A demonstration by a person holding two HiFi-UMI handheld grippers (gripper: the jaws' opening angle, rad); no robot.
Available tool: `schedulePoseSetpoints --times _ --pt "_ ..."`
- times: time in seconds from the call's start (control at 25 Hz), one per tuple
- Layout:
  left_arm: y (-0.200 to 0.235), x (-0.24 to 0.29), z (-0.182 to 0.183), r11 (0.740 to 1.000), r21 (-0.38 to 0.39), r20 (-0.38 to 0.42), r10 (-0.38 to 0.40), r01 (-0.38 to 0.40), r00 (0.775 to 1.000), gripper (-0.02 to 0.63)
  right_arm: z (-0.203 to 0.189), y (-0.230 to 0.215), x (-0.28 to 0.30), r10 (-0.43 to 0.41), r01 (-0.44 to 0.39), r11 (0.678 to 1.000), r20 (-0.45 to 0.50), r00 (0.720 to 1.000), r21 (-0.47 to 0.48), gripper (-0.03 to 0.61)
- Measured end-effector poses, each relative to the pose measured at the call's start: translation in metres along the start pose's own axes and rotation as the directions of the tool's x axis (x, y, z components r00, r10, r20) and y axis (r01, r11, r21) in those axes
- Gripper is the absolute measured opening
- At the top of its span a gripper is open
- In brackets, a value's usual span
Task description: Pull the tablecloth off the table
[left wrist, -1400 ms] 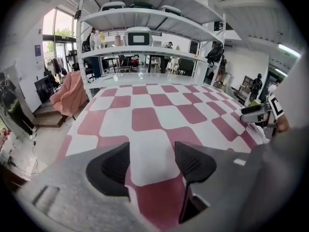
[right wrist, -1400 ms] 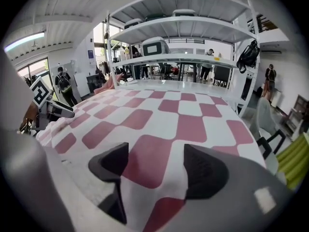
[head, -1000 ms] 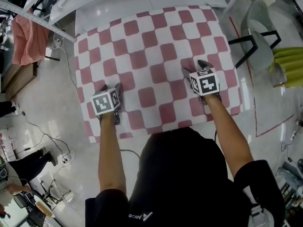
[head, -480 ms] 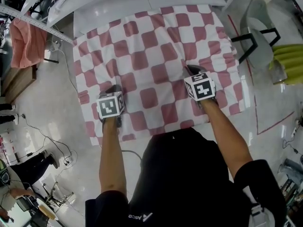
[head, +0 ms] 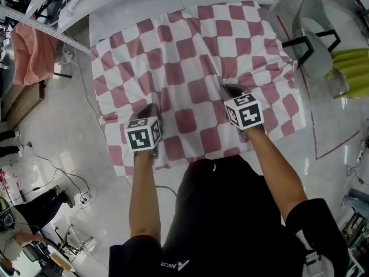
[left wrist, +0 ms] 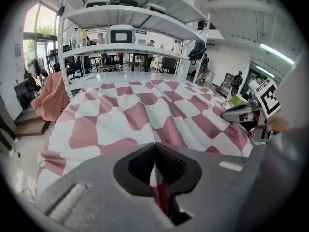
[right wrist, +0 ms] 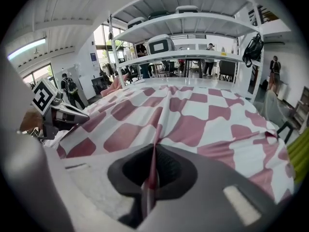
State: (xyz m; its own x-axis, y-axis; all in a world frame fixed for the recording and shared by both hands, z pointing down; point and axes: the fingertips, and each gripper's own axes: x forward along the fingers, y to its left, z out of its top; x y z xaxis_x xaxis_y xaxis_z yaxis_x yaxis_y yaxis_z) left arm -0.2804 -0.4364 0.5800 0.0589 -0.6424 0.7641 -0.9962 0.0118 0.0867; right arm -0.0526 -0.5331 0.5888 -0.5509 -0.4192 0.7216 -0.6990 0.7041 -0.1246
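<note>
Two grips: my left hand-held gripper (head: 151,107) is clamped on a pinched fold of the tablecloth (head: 190,51). My right hand-held gripper (head: 232,89) is the same, its jaws having just closed on a fold.
Cloth position: spread over the counter (head: 132,13), near edge hanging towards me, far strip of counter bare.
Step in hand: I judge both folds should come towards me together, evenly and low, so the cloth slides without twisting or slipping free.
Material: thin, soft fabric in red-and-white rounded checks, with ridges radiating from each pinch.
Counter surface: smooth, white, glossy.
</note>
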Motion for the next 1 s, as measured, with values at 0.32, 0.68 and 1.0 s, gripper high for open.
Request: schedulePoseSetpoints --times 0.32,0.68,1.0 --pt "-0.016 -0.062 -0.007 0.986 -0.043 0.218 -0.148 0.161 0.965 0.008 -0.013 0.063 -0.047 0.078 -0.088 0.994 0.141 0.987 0.064 0.003" --pt "-0.052 -0.149 -0.020 0.977 -0.056 0.403 -0.168 0.208 0.900 0.008 -0.021 0.116 -0.131 0.229 -0.247 0.969 0.292 0.929 0.023 0.003" --pt "-0.111 -0.276 -0.069 0.982 -0.089 0.568 -0.090 0.169 0.818 0.008 -0.062 0.145 -0.258 0.313 -0.329 0.943 0.454 0.835 -0.044 0.003"
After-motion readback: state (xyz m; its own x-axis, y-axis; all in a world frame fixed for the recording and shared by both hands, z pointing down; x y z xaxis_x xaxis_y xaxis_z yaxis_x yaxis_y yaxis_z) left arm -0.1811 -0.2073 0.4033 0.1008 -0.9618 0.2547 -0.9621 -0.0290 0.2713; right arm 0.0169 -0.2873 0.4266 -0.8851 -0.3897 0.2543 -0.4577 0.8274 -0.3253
